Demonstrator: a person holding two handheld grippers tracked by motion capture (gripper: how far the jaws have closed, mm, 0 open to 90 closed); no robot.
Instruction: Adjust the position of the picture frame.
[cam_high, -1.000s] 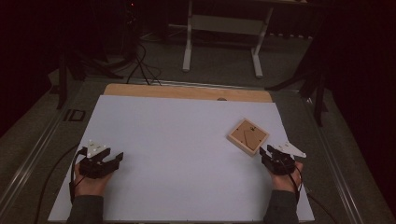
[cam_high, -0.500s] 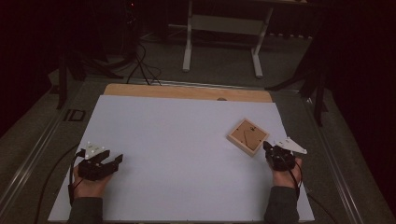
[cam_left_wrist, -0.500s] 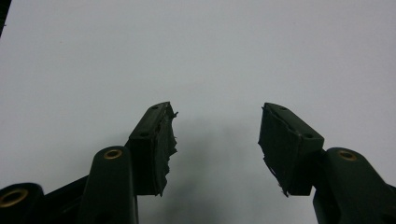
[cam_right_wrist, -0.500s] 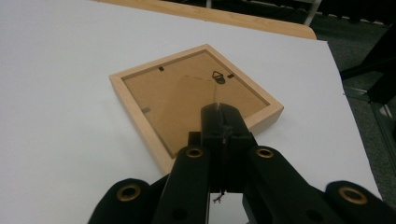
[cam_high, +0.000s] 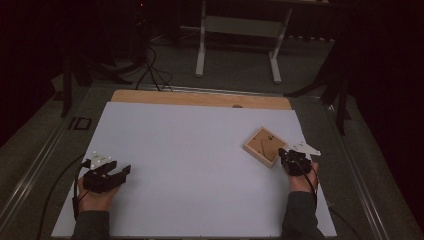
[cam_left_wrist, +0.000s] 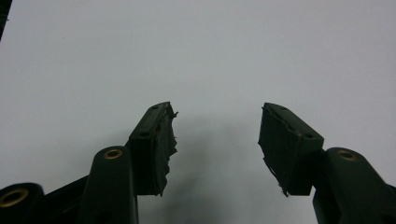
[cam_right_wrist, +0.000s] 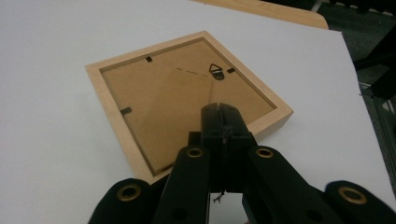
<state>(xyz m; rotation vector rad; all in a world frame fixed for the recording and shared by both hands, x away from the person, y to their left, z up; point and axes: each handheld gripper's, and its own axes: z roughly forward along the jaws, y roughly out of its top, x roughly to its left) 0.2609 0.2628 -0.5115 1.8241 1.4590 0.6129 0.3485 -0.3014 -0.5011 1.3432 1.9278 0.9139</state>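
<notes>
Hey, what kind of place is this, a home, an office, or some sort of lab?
Probably a lab or recording studio: a dim room, a table covered by a white sheet, cables on the floor, and a wooden picture frame lying face down.

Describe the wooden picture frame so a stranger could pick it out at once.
On the white sheet covering the table, look to the right side, just ahead of the right gripper. There lies a square, light wooden picture frame, turned diamond-wise and face down. Its brown backing board with a small metal hanger marks it out.
</notes>
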